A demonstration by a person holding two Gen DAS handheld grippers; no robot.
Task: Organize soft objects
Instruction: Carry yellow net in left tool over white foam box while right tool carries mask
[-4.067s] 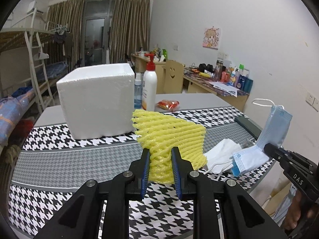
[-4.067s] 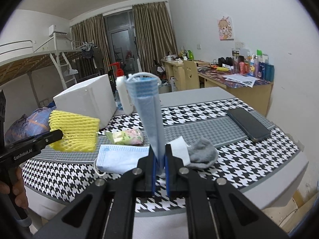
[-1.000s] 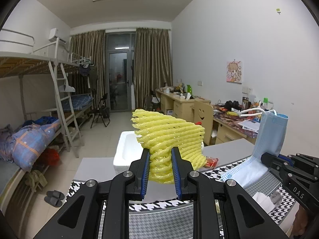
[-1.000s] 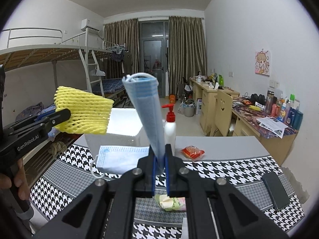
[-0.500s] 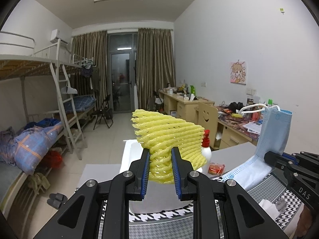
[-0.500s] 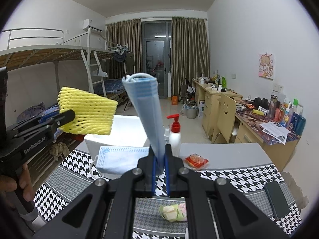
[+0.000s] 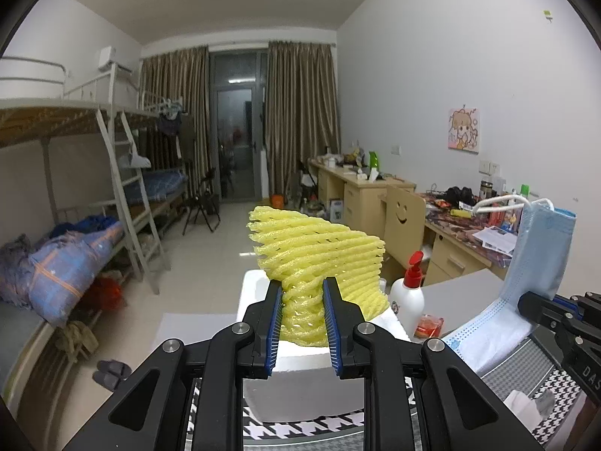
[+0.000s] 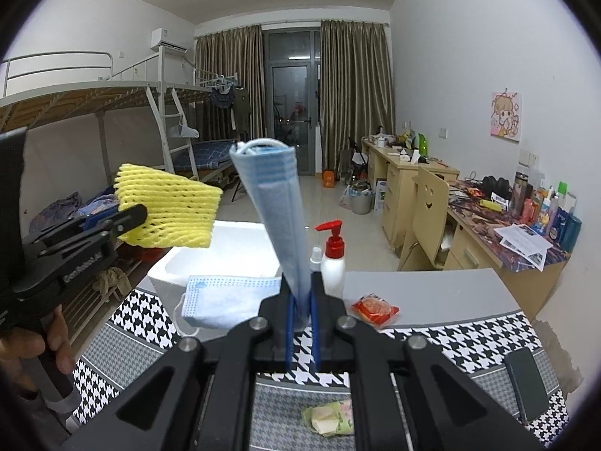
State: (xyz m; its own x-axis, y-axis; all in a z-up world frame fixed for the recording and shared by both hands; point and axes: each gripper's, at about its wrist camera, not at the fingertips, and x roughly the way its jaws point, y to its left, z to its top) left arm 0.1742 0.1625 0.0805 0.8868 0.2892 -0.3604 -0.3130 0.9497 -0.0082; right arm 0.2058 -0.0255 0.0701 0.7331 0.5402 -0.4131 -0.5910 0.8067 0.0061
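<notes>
My left gripper (image 7: 302, 321) is shut on a yellow foam net (image 7: 319, 259) and holds it in the air above the open white foam box (image 7: 300, 387). The net also shows at the left of the right wrist view (image 8: 167, 206), over the box (image 8: 221, 251). My right gripper (image 8: 301, 323) is shut on a blue face mask (image 8: 274, 203), held high over the table; part of the mask hangs down to the left (image 8: 229, 298). The mask also shows in the left wrist view (image 7: 541, 248).
On the houndstooth tablecloth (image 8: 450, 342) stand a red-pump bottle (image 8: 334, 259), a small red packet (image 8: 375, 310), a dark phone (image 8: 526, 389) and a greenish wrapped item (image 8: 330, 419). White and grey cloth (image 7: 529, 407) lies at the right. A bunk bed and desks stand behind.
Both grippers have moved closer over the foam box with their loads still held. The box and pump bottle sit larger and nearer in both views.
</notes>
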